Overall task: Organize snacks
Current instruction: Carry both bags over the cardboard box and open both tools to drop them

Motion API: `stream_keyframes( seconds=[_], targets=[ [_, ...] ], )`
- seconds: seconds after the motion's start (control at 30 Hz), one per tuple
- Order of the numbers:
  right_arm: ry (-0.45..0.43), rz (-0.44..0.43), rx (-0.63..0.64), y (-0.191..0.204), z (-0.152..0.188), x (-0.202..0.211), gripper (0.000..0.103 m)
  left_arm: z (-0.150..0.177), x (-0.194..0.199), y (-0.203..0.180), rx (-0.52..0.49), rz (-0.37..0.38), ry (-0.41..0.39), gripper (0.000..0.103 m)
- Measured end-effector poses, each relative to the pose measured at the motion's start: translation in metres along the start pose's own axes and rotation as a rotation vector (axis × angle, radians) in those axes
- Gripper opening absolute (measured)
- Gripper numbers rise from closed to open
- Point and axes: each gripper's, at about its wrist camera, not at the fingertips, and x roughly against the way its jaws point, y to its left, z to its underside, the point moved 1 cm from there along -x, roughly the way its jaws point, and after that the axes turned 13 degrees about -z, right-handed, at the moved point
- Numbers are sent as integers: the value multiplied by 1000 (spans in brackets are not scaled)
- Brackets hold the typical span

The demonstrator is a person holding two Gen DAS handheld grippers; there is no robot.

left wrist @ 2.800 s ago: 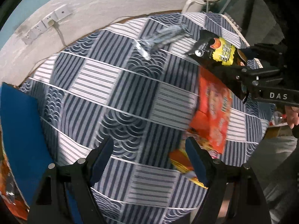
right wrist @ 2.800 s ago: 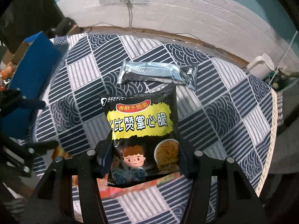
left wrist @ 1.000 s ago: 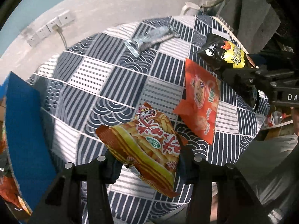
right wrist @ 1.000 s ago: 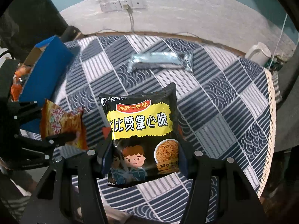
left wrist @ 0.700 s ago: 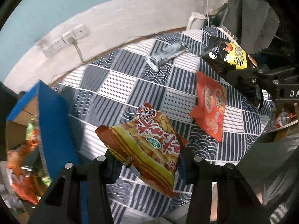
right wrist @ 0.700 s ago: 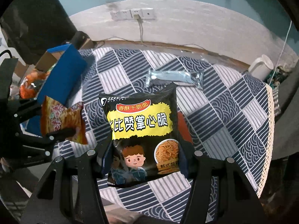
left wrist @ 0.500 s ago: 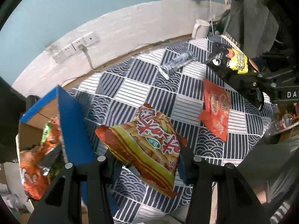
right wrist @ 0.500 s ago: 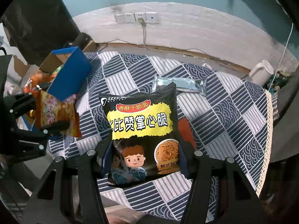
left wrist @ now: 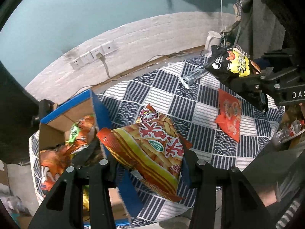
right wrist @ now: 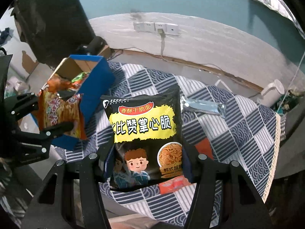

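Left wrist view tells you most of what you need: your left tool (left wrist: 146,160) is pinching the orange-and-yellow chip bag (left wrist: 150,143) by its lower part, held up in the air just beside the blue box (left wrist: 101,112), which sits at the left edge of the desk (left wrist: 171,99). The box is open on top and already has a few orange packets in it, so I'd guess the step in hand is dropping this bag in with them.

Tips for doing it clean: get the bag fully over the opening before you let go. Right now it looks like it hangs over the blue side wall, not the opening, so shift further toward the left edge first. Lower it until the bottom corner is inside the walls, then spread the fingers. A puffy bag like this will probably bounce or slide off the packets if you release from high up.

Right wrist view: your right tool (right wrist: 148,164) is pressed onto the black noodle snack bag (right wrist: 144,133), held above the near edge of the desk. Keep it parked there so the two tools don't crowd each other at the box, then bring it over second.

Still lying on the desk are the red packet (left wrist: 228,116) towards the right edge and the silver wrapper (right wrist: 204,105) towards the far edge.
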Motion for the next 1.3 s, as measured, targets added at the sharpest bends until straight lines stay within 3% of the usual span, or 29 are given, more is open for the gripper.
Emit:
stream_keyframes(
  seconds=[0.83, 1.3],
  targets=[
    [60, -67, 149, 100, -70, -63, 57, 52, -7, 104, 155, -42, 16, 49],
    [130, -110, 191, 143, -106, -131, 57, 90, -52, 138, 224, -56, 126, 49]
  ],
)
